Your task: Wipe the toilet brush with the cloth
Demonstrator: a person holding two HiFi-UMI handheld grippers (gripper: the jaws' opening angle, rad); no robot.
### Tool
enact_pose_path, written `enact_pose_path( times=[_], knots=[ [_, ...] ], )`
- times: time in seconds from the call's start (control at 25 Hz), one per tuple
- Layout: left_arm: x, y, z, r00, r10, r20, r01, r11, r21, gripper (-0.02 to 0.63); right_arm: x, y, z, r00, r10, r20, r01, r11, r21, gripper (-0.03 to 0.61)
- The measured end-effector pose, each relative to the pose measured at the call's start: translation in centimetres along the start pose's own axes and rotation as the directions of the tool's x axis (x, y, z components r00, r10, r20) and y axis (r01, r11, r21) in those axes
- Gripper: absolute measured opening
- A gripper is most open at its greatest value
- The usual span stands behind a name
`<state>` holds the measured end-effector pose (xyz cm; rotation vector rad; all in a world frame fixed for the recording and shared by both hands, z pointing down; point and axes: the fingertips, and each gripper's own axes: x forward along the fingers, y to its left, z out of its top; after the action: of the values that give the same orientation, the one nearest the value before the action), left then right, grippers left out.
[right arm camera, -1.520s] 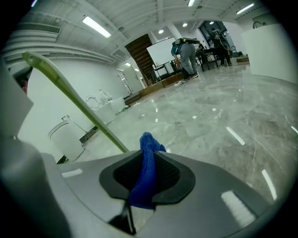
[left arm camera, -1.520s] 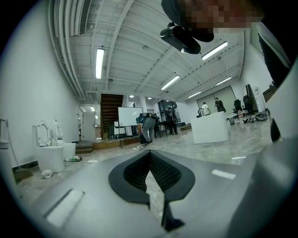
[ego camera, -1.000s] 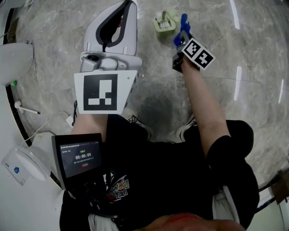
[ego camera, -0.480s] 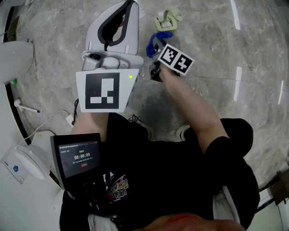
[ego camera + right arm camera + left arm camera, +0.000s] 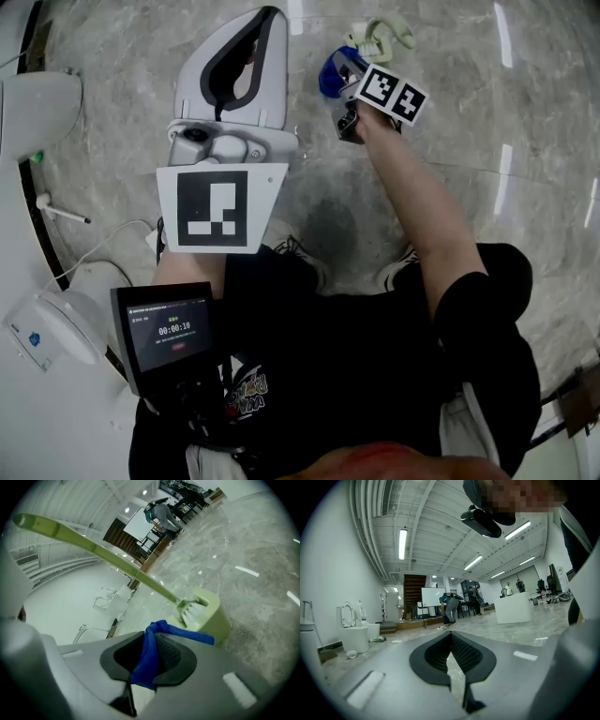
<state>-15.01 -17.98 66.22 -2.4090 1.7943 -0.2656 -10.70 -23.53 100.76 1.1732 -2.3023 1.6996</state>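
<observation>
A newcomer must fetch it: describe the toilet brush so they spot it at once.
Look at the grey marble floor ahead of the person's feet, just past the right gripper that pinches the blue cloth. There the toilet brush stands in its holder. It is the only pale green thing there, with white bristles and a long slanting handle.

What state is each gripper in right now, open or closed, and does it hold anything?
Left gripper: closed, nothing between the jaws.
Right gripper: closed on the blue cloth.

Toilet brush [image 5: 101,551] bristles half hidden in holder [image 5: 214,618].
</observation>
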Motion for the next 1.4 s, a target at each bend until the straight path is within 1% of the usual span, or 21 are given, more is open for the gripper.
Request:
enact_pose_path(
  times=[0.24, 0.4, 0.48, 0.52, 0.6, 0.68, 0.76, 0.84, 0.88, 0.92, 1.0, 1.08, 1.16, 1.28, 1.4],
  knots=[
    [0.4, -0.4, 0.2, 1.000, -0.010, 0.017, 0.010, 1.000, 0.003, 0.002, -0.1, 1.2, -1.0, 0.998, 0.049, -0.031, -0.052, 0.996, -0.076, 0.074],
    [1.0, -0.6, 0.3, 1.000, -0.018, 0.011, 0.018, 1.000, 0.003, 0.002, -1.1, 0.4, -2.6, 0.996, 0.028, -0.079, -0.033, 0.998, -0.060, 0.074],
    [1.3, -0.7, 0.5, 1.000, -0.021, 0.010, 0.021, 1.000, -0.004, 0.002, -2.0, -0.9, -3.1, 0.997, -0.014, -0.076, 0.010, 0.998, -0.056, 0.074],
    [1.4, -0.8, 0.6, 1.000, -0.023, 0.013, 0.024, 1.000, -0.007, 0.002, -2.6, -1.9, -3.1, 0.997, -0.047, -0.059, 0.045, 0.998, -0.046, 0.074],
    [1.6, -1.0, 1.0, 0.999, -0.029, 0.023, 0.030, 0.999, -0.013, 0.002, -4.0, -4.3, -2.4, 0.992, -0.128, -0.006, 0.128, 0.992, 0.005, 0.074],
    [1.9, -1.2, 1.3, 0.999, -0.037, 0.030, 0.037, 0.999, -0.014, 0.002, -5.4, -6.3, -1.0, 0.979, -0.198, 0.049, 0.194, 0.979, 0.066, 0.074],
    [2.3, -1.5, 1.3, 0.999, -0.046, 0.027, 0.046, 0.999, -0.011, 0.002, -6.8, -8.0, 0.8, 0.961, -0.259, 0.103, 0.247, 0.962, 0.115, 0.074],
    [2.6, -1.7, 1.4, 0.998, -0.052, 0.026, 0.052, 0.999, -0.007, 0.002, -8.0, -9.4, 3.0, 0.938, -0.308, 0.159, 0.281, 0.944, 0.173, 0.074],
    [2.7, -1.7, 1.4, 0.998, -0.053, 0.027, 0.053, 0.999, -0.005, 0.002, -8.3, -9.8, 4.1, 0.929, -0.319, 0.185, 0.283, 0.939, 0.196, 0.074],
    [2.7, -1.8, 1.4, 0.998, -0.053, 0.028, 0.053, 0.999, -0.002, 0.002, -8.5, -9.9, 5.2, 0.925, -0.319, 0.208, 0.278, 0.939, 0.203, 0.074],
    [2.7, -1.8, 1.2, 0.998, -0.051, 0.023, 0.051, 0.999, 0.004, 0.002, -8.5, -9.6, 7.5, 0.926, -0.291, 0.240, 0.256, 0.952, 0.168, 0.074],
    [2.6, -1.7, 1.0, 0.999, -0.047, 0.015, 0.047, 0.999, 0.008, 0.002, -7.9, -8.8, 9.4, 0.937, -0.240, 0.254, 0.219, 0.969, 0.111, 0.074],
    [2.5, -1.3, 0.9, 0.999, -0.040, 0.008, 0.040, 0.999, 0.013, 0.002, -6.9, -7.8, 10.7, 0.951, -0.187, 0.245, 0.178, 0.982, 0.060, 0.074],
    [2.1, -0.9, 0.7, 1.000, -0.027, 0.002, 0.027, 1.000, 0.008, 0.002, -5.6, -6.7, 11.1, 0.969, -0.130, 0.209, 0.132, 0.991, 0.005, 0.074],
    [1.8, -0.7, 0.5, 1.000, -0.020, -0.004, 0.020, 1.000, 0.007, 0.002, -5.0, -6.5, 10.7, 0.975, -0.105, 0.195, 0.105, 0.994, 0.011, 0.074]
  ],
)
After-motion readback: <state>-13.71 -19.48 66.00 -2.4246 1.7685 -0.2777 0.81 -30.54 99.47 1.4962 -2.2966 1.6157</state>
